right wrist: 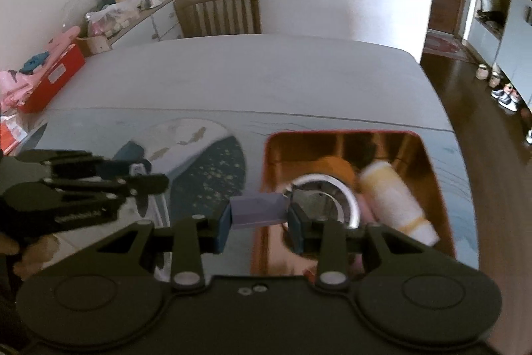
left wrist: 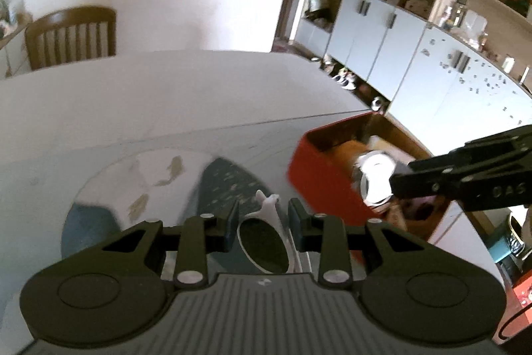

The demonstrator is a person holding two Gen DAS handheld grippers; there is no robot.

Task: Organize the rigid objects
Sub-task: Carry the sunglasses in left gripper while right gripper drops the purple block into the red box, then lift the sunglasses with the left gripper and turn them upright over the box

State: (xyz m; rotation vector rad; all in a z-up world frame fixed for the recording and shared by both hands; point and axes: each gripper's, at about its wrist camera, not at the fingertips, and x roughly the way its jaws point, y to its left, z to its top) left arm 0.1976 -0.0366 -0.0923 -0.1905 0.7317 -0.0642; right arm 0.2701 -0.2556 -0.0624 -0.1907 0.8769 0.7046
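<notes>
Grey table (right wrist: 266,75) with a fish-print mat (left wrist: 206,178) carries a red box (right wrist: 432,152) holding a metal ring and a cream roll. Right claw (right wrist: 259,222) pinches a small grey block (right wrist: 257,211) at the box's left rim; left claw (left wrist: 264,227) grips a pair of sunglasses (left wrist: 262,243) above the mat.
</notes>
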